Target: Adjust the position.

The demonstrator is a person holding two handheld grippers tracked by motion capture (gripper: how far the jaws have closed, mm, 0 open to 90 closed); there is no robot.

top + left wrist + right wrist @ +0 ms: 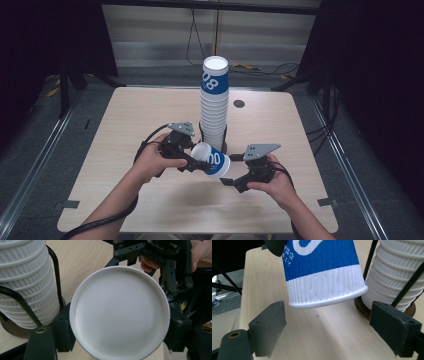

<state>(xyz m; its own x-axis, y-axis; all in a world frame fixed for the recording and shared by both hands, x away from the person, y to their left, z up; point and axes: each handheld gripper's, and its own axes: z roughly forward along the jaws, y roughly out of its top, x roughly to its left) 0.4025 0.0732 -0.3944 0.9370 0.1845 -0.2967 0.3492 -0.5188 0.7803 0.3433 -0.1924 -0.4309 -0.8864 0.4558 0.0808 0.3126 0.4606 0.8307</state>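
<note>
Blue-and-white ribbed paper cup [324, 272] betw. the left fingers [63, 333]: matt, fine vertical ridges, rolled smooth rim; inside smooth matt white. Tall stack of white ribbed paper cups [214, 107] just beyond fingers: same matt ridged paper, in a thin glossy black metal wire holder [56, 272] w/ dark wood-look base. Pale wood-grain tabletop [125, 125]: smooth, low sheen. Right fingers' pads [395, 327]: black, matt, slightly rough, rubbery/foam look.

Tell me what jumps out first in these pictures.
A tall stack of paper cups rises from a black wire holder at the middle of the wooden table. Just in front of it, the left gripper grips a single blue and white cup lying sideways in the air, while the right gripper waits open near its rim.
</note>
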